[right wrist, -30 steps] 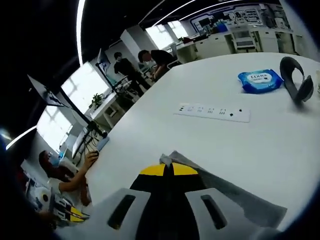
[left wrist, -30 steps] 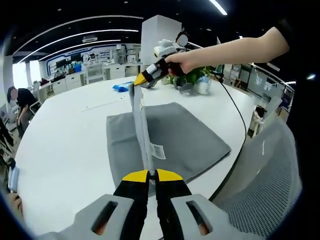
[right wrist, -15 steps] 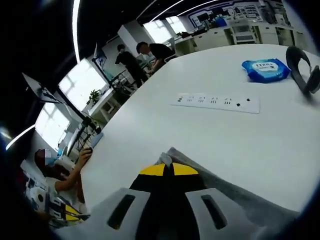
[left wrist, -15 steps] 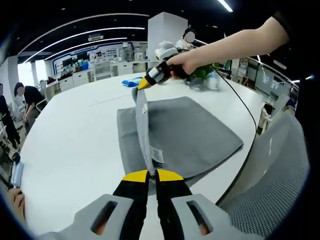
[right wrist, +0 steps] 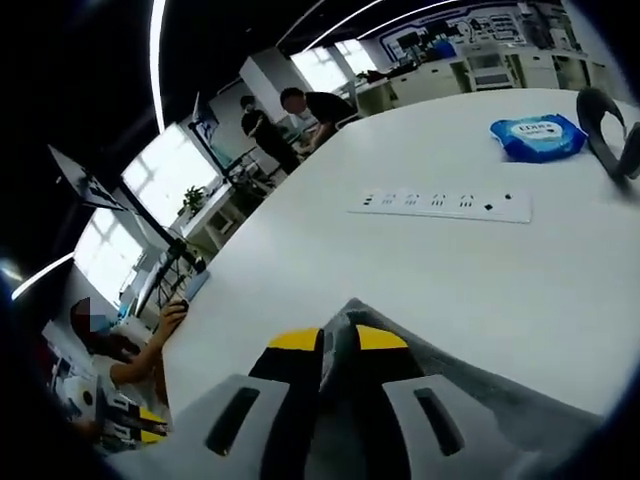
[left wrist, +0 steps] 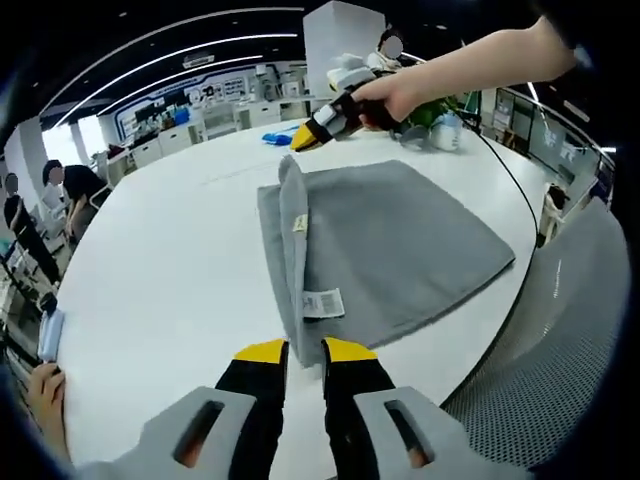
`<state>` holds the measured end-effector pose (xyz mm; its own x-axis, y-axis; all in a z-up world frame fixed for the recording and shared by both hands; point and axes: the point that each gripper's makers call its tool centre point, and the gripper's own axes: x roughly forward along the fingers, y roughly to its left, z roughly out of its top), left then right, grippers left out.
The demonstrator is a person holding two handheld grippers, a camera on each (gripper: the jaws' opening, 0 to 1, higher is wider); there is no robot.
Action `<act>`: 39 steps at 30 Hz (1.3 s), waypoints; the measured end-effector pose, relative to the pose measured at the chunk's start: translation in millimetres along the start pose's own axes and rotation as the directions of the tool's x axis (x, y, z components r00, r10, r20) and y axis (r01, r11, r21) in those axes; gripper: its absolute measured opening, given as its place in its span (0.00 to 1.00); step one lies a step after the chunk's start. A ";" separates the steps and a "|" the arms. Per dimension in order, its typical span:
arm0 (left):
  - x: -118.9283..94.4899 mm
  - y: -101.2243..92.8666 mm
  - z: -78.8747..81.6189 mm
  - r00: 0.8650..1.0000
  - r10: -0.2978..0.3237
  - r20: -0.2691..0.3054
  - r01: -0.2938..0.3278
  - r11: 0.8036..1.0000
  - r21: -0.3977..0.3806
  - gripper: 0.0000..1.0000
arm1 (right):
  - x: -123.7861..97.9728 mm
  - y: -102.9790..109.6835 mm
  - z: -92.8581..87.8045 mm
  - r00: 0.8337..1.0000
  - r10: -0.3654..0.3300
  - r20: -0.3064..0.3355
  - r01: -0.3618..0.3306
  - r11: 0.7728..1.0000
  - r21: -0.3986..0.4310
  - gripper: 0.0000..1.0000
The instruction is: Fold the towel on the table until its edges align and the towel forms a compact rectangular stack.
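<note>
A grey towel (left wrist: 400, 230) lies on the white table (left wrist: 150, 260), its left edge doubled over into a raised ridge with a white label (left wrist: 322, 303) near the front. My left gripper (left wrist: 305, 350) stands open just short of the towel's near corner, nothing between its yellow tips. In the left gripper view the right gripper (left wrist: 305, 138), held by a person's hand, hovers just above the towel's far corner. In the right gripper view my right gripper (right wrist: 340, 340) is open, with grey towel (right wrist: 480, 390) cloth showing in the gap and below it.
A white power strip (right wrist: 445, 205), a blue wipes packet (right wrist: 540, 137) and a dark curved band (right wrist: 605, 130) lie further along the table. A mesh chair (left wrist: 560, 340) stands at the table's right edge. Plants and bottles (left wrist: 440, 125) sit beyond the towel. People stand at far desks.
Both grippers have opened and let go of the towel's lifted edge. That edge has dropped onto the towel as a folded ridge. The left gripper has drawn back slightly.
</note>
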<state>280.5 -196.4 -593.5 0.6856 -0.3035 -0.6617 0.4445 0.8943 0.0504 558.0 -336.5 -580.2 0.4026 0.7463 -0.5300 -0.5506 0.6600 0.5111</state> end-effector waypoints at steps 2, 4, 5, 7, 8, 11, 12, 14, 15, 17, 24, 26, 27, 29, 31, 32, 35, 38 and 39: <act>-1.1 -1.6 4.5 1.000 -0.009 0.024 0.009 1.000 -0.025 0.13 | -4.3 -2.4 -1.9 1.000 0.001 -0.002 -0.001 1.000 0.002 0.09; -0.2 -6.0 8.2 0.999 -0.020 0.029 0.020 1.000 -0.016 0.13 | -8.7 -5.4 -5.4 1.000 0.005 -0.008 -0.005 1.000 0.006 0.07; 1.5 -9.0 9.9 0.999 -0.026 0.024 0.025 1.000 0.008 0.13 | -11.7 -8.2 -8.8 1.000 -0.002 -0.017 0.002 1.000 0.003 0.06; 4.6 -14.0 12.5 0.999 -0.037 0.014 0.037 0.998 0.052 0.13 | -17.0 -13.3 -14.3 1.000 -0.014 -0.025 0.013 1.000 -0.008 0.06; 6.1 -17.6 13.9 0.999 -0.050 0.013 0.049 0.997 0.062 0.13 | -19.8 -14.6 -17.1 0.999 -0.012 -0.029 0.012 1.000 -0.013 0.06; 9.7 -28.8 19.3 0.996 -0.088 0.016 0.086 0.993 0.086 0.14 | -32.4 -23.4 -30.4 0.998 -0.027 -0.061 0.024 0.998 -0.050 0.05; 11.8 -34.3 22.7 0.994 -0.107 0.021 0.104 0.990 0.100 0.14 | -36.5 -27.0 -33.8 0.997 -0.035 -0.070 0.031 0.998 -0.058 0.04; 15.8 -44.3 28.9 0.989 -0.143 0.025 0.139 0.983 0.121 0.15 | -48.2 -37.3 -39.5 0.995 -0.063 -0.075 0.057 0.995 -0.082 0.03; 17.6 -48.0 31.5 0.988 -0.155 0.026 0.151 0.981 0.126 0.15 | -52.6 -41.1 -41.3 0.995 -0.071 -0.076 0.064 0.994 -0.084 0.03; 22.8 -60.6 41.3 0.979 -0.203 0.035 0.195 0.968 0.160 0.15 | -64.5 -51.4 -45.2 0.993 -0.085 -0.081 0.078 0.993 -0.093 0.03; 43.1 -104.3 72.4 0.936 -0.352 -0.010 0.340 0.897 0.283 0.15 | -106.0 -93.0 -74.4 0.962 -0.205 -0.179 0.157 0.956 -0.248 0.00; 46.4 -120.0 80.7 0.913 -0.406 -0.031 0.395 0.863 0.314 0.14 | -113.7 -97.0 -77.0 0.964 -0.211 -0.161 0.172 0.959 -0.227 0.00; 48.2 -125.9 82.7 0.905 -0.422 -0.043 0.412 0.851 0.326 0.14 | -116.7 -98.9 -77.3 0.966 -0.214 -0.148 0.181 0.962 -0.205 0.00; 55.9 -139.8 87.5 0.892 -0.448 -0.062 0.435 0.815 0.382 0.11 | -123.5 -100.7 -83.3 0.965 -0.214 -0.150 0.186 0.966 -0.182 0.00; 65.1 -152.4 90.7 0.884 -0.462 -0.066 0.447 0.800 0.399 0.11 | -129.1 -103.3 -93.3 0.954 -0.237 -0.184 0.197 0.958 -0.209 0.00; 70.3 -159.7 91.9 0.880 -0.471 -0.065 0.457 0.800 0.389 0.10 | -132.3 -104.8 -100.1 0.944 -0.249 -0.216 0.192 0.948 -0.256 0.00; 75.9 -185.7 93.2 0.848 -0.526 -0.064 0.517 0.794 0.320 0.10 | -134.3 -108.0 -115.4 0.922 -0.275 -0.273 0.165 0.916 -0.367 0.00; 83.9 -210.6 91.5 0.835 -0.545 -0.073 0.538 0.783 0.312 0.07 | -135.5 -105.4 -129.6 0.899 -0.292 -0.326 0.116 0.878 -0.465 0.00; 87.7 -220.6 88.5 0.834 -0.545 -0.083 0.540 0.779 0.318 0.07 | -136.5 -106.0 -134.0 0.884 -0.312 -0.349 0.095 0.850 -0.519 0.00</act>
<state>293.6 -449.4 -596.5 0.2823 -0.7133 -0.6415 0.8999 0.4287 -0.0806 463.5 -519.8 -652.8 0.2723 0.4239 -0.8638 -0.8091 0.5867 0.0329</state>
